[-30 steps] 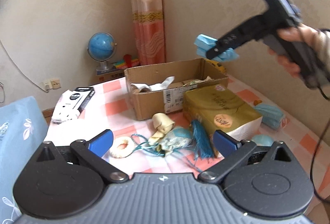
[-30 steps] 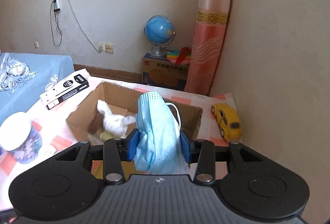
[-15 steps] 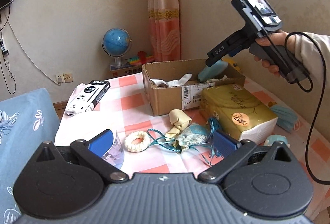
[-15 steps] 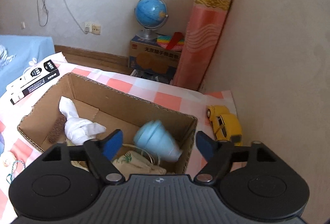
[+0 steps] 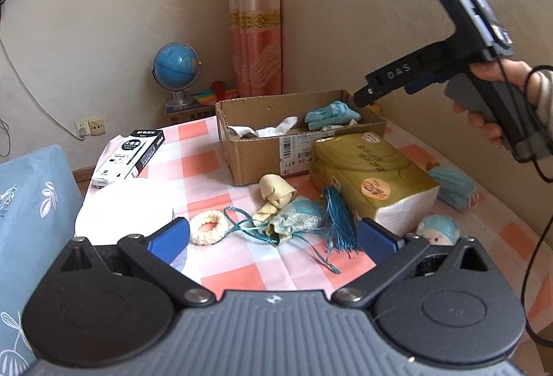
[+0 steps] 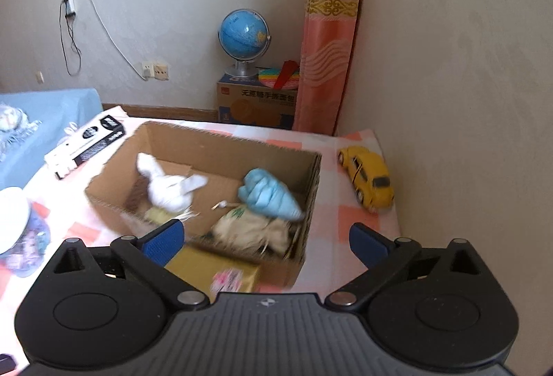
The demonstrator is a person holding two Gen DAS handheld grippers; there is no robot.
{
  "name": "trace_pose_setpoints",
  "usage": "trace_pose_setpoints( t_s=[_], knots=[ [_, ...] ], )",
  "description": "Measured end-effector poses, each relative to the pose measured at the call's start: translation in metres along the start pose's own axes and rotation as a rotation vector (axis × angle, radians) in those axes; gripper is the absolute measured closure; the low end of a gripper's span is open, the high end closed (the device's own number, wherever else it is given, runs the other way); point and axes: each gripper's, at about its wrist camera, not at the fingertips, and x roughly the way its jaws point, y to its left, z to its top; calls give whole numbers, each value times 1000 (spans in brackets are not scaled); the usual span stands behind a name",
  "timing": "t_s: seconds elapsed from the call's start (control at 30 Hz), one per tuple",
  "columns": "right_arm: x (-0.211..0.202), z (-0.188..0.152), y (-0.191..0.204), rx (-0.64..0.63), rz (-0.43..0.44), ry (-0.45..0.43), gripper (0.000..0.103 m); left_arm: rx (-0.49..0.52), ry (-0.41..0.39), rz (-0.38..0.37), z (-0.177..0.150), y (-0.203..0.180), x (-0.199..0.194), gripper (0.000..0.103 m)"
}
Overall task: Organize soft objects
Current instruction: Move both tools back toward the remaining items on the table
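The checked tablecloth (image 5: 207, 165) carries a cardboard box (image 6: 221, 147); inside it the blue face mask (image 6: 268, 192) lies at the right end, beside a white cloth (image 6: 166, 185). Above the box the right gripper (image 6: 266, 237) is opening, nothing between its jaws; the left gripper (image 5: 273, 234) hovers wide open and empty over a tasselled pouch (image 5: 297, 217) and a cream hair tie (image 5: 207, 230).

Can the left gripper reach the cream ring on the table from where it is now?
Probably yes. The left gripper is open and empty, and the cream ring lies flat just ahead of its left finger. Only a teal cord lies beside the ring, not over it.
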Motion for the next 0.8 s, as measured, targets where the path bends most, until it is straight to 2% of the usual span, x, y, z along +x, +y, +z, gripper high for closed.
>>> trace_pose_setpoints(
  t_s=[0.27, 0.4, 0.63, 0.8],
  knots=[
    [-39, -33, 18, -1, -15, -46, 0, 14, 7, -20, -7, -3, -6, 0],
    [-59, -60, 30, 0, -14, -60, 0, -2, 28, -52, -11, 0, -5, 0],
    [-65, -117, 48, 5, -13, 12, 0, 18, 57, -64, -19, 0, -1, 0],
    [-57, -139, 55, 14, -30, 62, 0, 14, 79, -78, -20, 2, 5, 0]
  ],
)
